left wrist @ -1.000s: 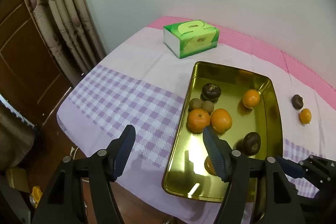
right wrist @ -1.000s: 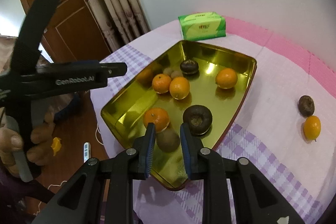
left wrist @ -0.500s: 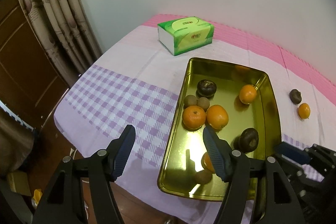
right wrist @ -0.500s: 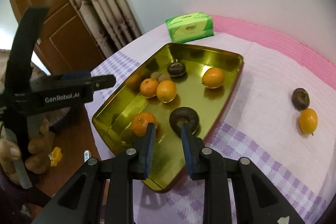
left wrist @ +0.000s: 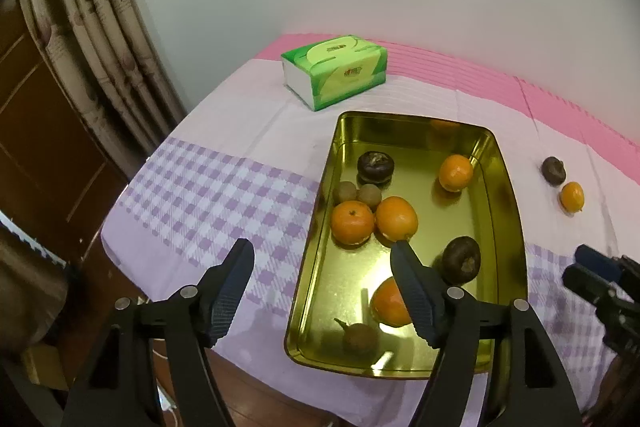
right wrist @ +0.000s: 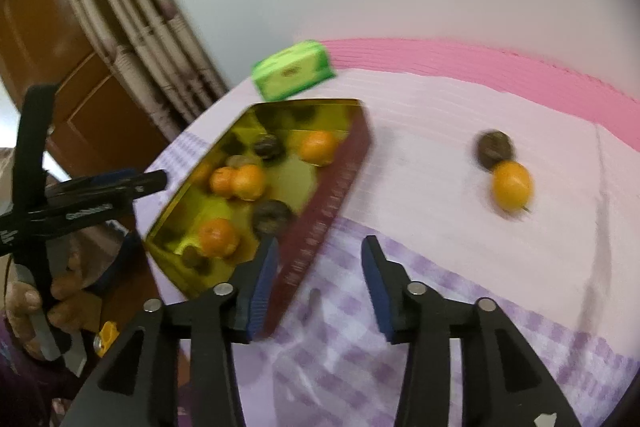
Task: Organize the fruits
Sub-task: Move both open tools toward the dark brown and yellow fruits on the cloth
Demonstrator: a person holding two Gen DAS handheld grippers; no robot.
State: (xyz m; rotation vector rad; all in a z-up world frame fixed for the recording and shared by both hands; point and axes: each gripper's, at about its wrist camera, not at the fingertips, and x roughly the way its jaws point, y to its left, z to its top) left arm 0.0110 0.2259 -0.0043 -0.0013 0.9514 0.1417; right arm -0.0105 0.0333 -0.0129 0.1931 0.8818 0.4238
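Observation:
A gold metal tray (left wrist: pixel 514 227) (right wrist: pixel 352 151) lies on the tablecloth and holds several oranges, two dark mangosteens and small brown fruits. One brown fruit (left wrist: pixel 360 339) rests near the tray's front edge. Out on the cloth to the right sit a mangosteen (right wrist: pixel 494 147) (left wrist: pixel 553 170) and an orange (right wrist: pixel 512 187) (left wrist: pixel 572 197), touching each other. My left gripper (left wrist: pixel 322 263) hangs over the tray's near left edge, jaws opening, nothing between them. My right gripper (right wrist: pixel 318 259) is over the checked cloth just right of the tray, jaws opening and empty.
A green tissue box (left wrist: pixel 336 71) stands behind the tray. A curtain (left wrist: pixel 100 27) and a wooden door (left wrist: pixel 36 147) are at the left, past the table edge. A person's hand (right wrist: pixel 28 303) holds the left gripper's handle.
The right gripper let go of the small brown fruit into the tray, swung right off the tray over the cloth, and its jaws spread. The left gripper stayed put and widened slightly.

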